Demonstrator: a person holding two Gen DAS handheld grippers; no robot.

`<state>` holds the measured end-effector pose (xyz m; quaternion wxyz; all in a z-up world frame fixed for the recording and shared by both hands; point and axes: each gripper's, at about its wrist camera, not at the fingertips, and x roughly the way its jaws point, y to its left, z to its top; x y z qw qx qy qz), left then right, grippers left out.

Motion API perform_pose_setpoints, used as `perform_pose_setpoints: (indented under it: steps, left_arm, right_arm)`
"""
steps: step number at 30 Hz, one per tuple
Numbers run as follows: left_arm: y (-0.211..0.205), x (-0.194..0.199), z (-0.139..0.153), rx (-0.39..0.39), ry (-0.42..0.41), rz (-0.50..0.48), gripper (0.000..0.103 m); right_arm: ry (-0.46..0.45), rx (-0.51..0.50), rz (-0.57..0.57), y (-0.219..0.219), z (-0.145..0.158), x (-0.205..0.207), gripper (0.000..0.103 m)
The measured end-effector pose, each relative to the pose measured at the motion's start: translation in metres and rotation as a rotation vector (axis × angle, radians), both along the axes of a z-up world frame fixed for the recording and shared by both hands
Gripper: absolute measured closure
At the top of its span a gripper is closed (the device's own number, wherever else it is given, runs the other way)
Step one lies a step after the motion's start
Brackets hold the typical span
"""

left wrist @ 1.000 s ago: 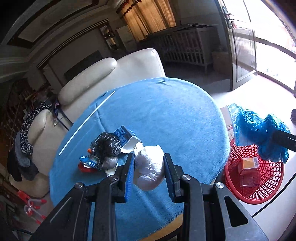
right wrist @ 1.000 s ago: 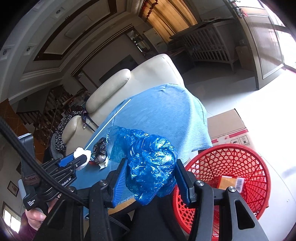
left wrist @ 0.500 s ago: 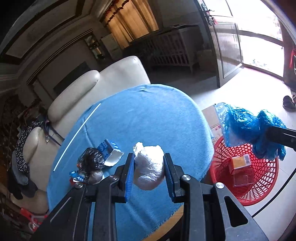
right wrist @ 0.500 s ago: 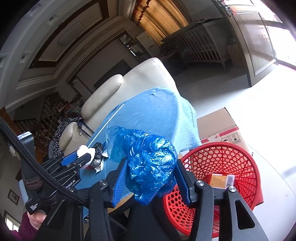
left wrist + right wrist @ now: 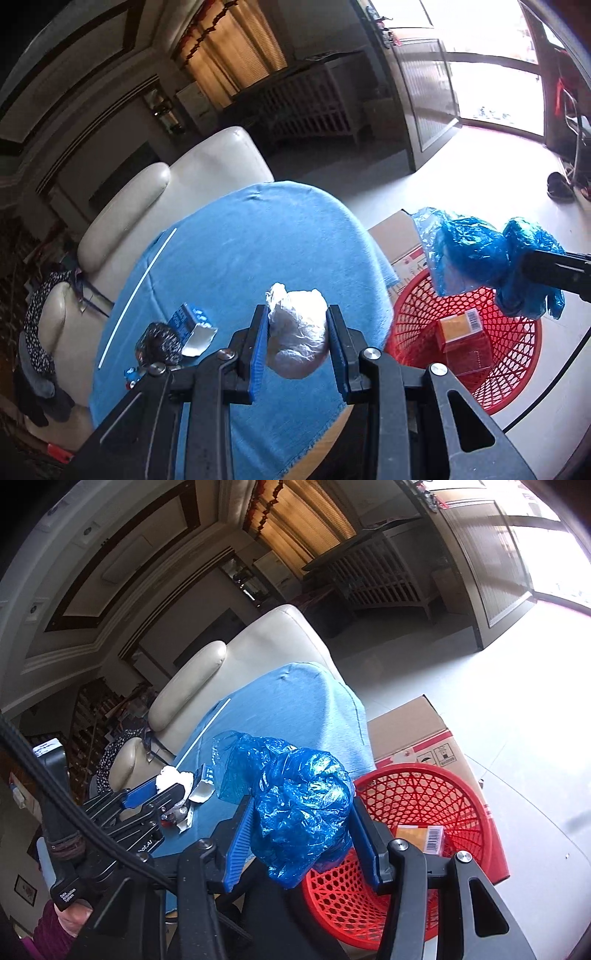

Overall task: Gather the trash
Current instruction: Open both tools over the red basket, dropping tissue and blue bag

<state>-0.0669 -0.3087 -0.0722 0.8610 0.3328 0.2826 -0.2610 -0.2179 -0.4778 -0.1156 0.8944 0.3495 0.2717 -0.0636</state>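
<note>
The person is mostly cut off: only a knuckle and a dark red sleeve [image 5: 55,928] are showing at the bottom corner of the right wrist view, wrapped around the left handle. The small heap of litter [image 5: 162,341] left on the surface is hard to make out; a dark crinkled wrapper and a blue and white carton are lying together, partly behind the claw's frame.

The left claw [image 5: 297,341] is pointing down over the near edge of the surface [image 5: 240,251], its jaws pinching narrow on a crumpled white plastic bag [image 5: 297,334] that is bulging out above and below the blue pads. The right claw [image 5: 301,836] is hanging off to the side above a red basket [image 5: 417,797], its jaws clamping at middling width on a wad of shiny blue plastic [image 5: 303,805], loose folds spilling past the pads.

The basket is a round lattice of hard plastic standing on the floor beside a cardboard box [image 5: 410,731]; an orange carton [image 5: 460,330] with a barcode is lying inside. A fuzzy blue cloth is covering the round surface, with a thin white stick [image 5: 138,295] lying across it.
</note>
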Motion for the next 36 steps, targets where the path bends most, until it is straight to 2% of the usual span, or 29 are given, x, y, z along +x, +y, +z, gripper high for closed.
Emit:
perform_pose_setpoints:
  steps: [11, 17, 25, 30, 33, 36]
  left_arm:
    - [-0.037, -0.015, -0.004, 0.011, 0.033, -0.094, 0.07]
    - [-0.049, -0.02, -0.012, 0.011, 0.1, -0.137, 0.07]
    - [-0.058, -0.028, -0.021, -0.033, 0.216, -0.216, 0.069]
    - [-0.062, -0.035, -0.024, -0.066, 0.272, -0.272, 0.066]
    - [-0.062, -0.038, -0.026, -0.068, 0.28, -0.279, 0.057]
    - [-0.059, -0.035, -0.025, -0.076, 0.288, -0.268, 0.056]
  right_arm:
    - [-0.002, 0.044, -0.076, -0.025, -0.008, -0.018, 0.049]
    - [-0.003, 0.083, -0.113, -0.036, -0.016, -0.026, 0.048]
    - [0.001, 0.146, -0.154, -0.049, -0.03, -0.03, 0.047]
    - [0.009, 0.193, -0.167, -0.056, -0.045, -0.029, 0.046]
    - [0.014, 0.241, -0.17, -0.059, -0.057, -0.028, 0.044]
    - [0.012, 0.3, -0.168, -0.062, -0.067, -0.026, 0.042]
